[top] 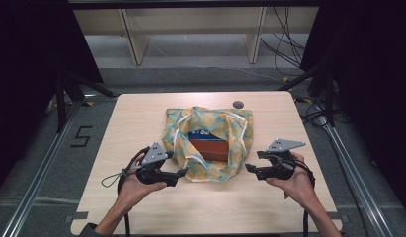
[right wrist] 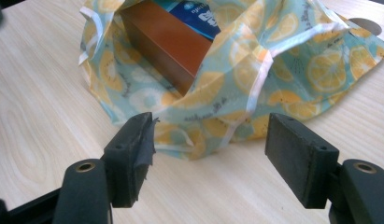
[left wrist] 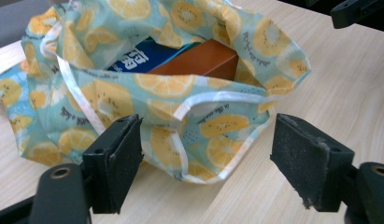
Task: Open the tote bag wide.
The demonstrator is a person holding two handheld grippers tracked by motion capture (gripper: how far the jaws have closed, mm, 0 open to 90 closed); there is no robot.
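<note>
Fruit-print cloth bag (top: 210,143) lies mid-surface, mouth gaping toward the person; a brown box (top: 209,148) with a blue printed top sits inside, so loading looks done; closing or lifting the bag appears left to do. Left hand-held gripper (top: 182,173) just beside the bag's near-left edge, jaws wide, nothing between the pads; right hand-held gripper (top: 250,168) just beside the near-right edge, jaws likewise wide and empty; neither touches the cloth. Surface (top: 141,118): pale wood grain, a round grommet (top: 238,104) near the far edge. Room: grey floor, black curtains either side, cables (top: 284,49) far right, a floor mark "5" (top: 82,137) at left.
</note>
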